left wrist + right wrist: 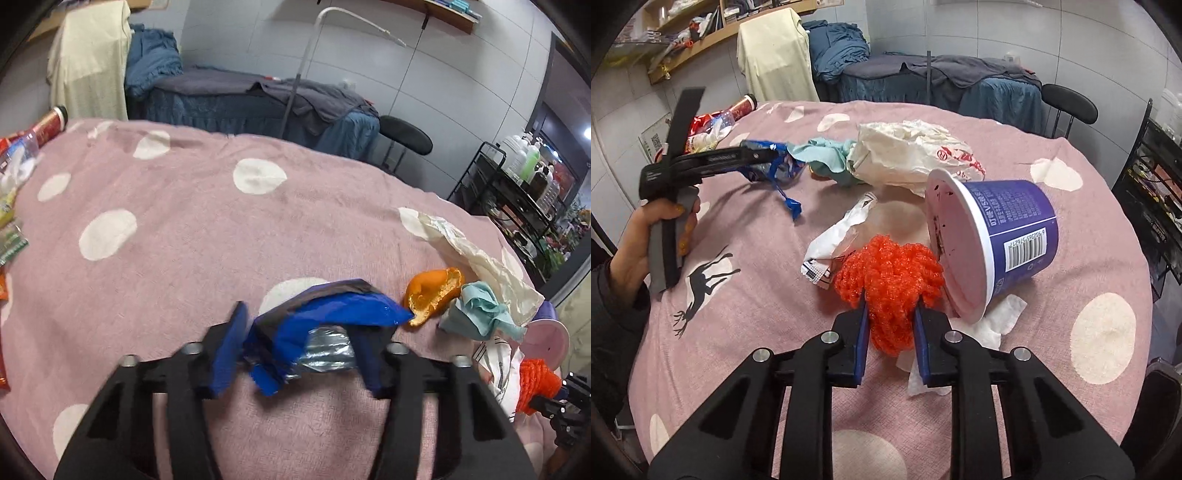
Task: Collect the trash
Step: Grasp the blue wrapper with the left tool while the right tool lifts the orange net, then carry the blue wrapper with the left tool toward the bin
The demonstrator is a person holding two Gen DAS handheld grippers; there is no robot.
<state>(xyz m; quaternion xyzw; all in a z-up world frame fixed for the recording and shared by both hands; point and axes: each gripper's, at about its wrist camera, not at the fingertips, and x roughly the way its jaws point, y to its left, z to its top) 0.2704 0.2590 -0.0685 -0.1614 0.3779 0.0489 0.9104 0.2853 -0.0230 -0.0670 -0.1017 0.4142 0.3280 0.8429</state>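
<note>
Pink dotted cloth point(1034, 236): noodle cup point(1015, 236) tipped, empty; R tongs point(891, 314) pinch orange mesh point(890, 280), L tongs point(299, 343) grip blue wrapper point(332, 314).

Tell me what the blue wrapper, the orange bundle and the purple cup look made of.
Blue wrapper: thin plastic film with a foil lining, judging by its crinkled silver inside. Orange bundle: probably plastic mesh netting, shiny and open-knit. Purple cup: likely coated paper, matte printed wall with a rolled white rim.
</note>
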